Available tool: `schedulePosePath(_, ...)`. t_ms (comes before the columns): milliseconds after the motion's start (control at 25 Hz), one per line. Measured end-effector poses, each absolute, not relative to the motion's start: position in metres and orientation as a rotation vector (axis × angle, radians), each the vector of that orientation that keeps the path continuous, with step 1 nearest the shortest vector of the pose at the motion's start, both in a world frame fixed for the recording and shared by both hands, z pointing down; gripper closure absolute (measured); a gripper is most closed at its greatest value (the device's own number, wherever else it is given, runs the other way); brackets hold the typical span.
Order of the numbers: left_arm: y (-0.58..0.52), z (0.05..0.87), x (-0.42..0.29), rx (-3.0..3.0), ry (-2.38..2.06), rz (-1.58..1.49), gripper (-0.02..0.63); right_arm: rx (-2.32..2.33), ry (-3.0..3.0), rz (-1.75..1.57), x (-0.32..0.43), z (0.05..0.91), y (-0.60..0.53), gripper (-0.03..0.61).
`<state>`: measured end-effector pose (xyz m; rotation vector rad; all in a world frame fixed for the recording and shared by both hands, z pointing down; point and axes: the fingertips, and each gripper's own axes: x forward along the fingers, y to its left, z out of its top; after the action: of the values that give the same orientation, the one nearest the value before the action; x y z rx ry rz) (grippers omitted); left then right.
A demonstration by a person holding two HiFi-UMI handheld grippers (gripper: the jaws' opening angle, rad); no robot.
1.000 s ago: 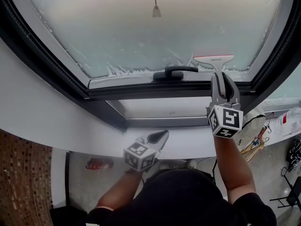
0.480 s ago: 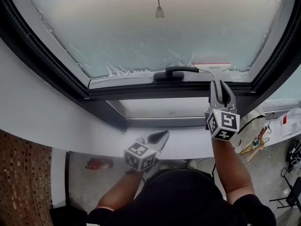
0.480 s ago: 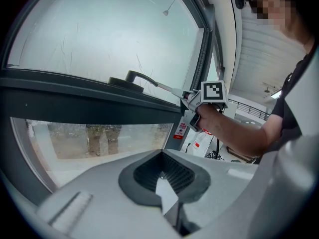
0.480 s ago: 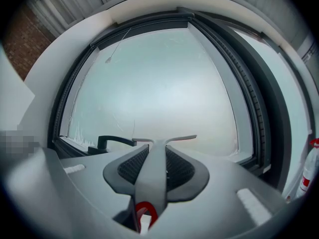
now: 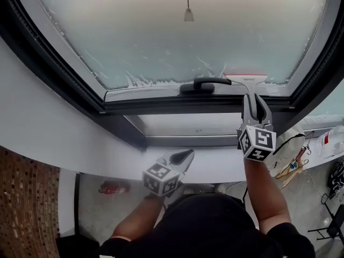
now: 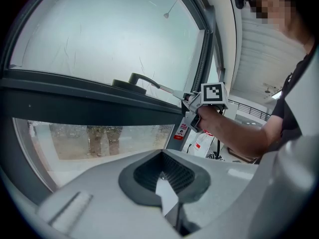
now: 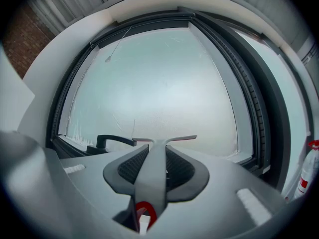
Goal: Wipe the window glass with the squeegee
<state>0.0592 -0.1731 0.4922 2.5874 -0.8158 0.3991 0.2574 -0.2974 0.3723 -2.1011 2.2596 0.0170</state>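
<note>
My right gripper (image 5: 256, 104) has its jaws clamped on the squeegee (image 5: 246, 79), blade crosswise straight ahead at the window glass (image 5: 177, 31) bottom edge; the left gripper (image 5: 183, 156), jaws closed on nothing, sits farther off.

White-and-red squeegee (image 5: 246, 79), black handle (image 5: 207, 84), pale frosted glass (image 5: 177, 36)

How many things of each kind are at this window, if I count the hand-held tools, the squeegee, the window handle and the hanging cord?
Grey hand-held tools: 2 (left tool, right tool)
White-and-red plastic squeegee: 1
Black lever window handle: 1
Thin hanging cord with a cone-shaped end: 1
Total: 5
</note>
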Motion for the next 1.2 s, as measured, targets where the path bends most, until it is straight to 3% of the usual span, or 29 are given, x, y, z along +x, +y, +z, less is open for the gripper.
schedulePosePath(440, -0.176, 0.493, 0.030, 2.593, -0.810, 0.410, 0.614, -2.138, 2.191, 0.079, 0.251, 0.351, -0.287, 0.452)
schedulePosePath(880, -0.177, 0.492, -0.022, 2.618, -0.856, 0.420, 0.614, -1.899, 2.048, 0.546, 0.199, 0.139, -0.266, 0.451)
schedulePosePath(1200, -0.171, 0.497, -0.055, 2.553, -0.985, 0.402, 0.614, -1.828, 1.940, 0.659, 0.172, 0.037, -0.293, 0.453)
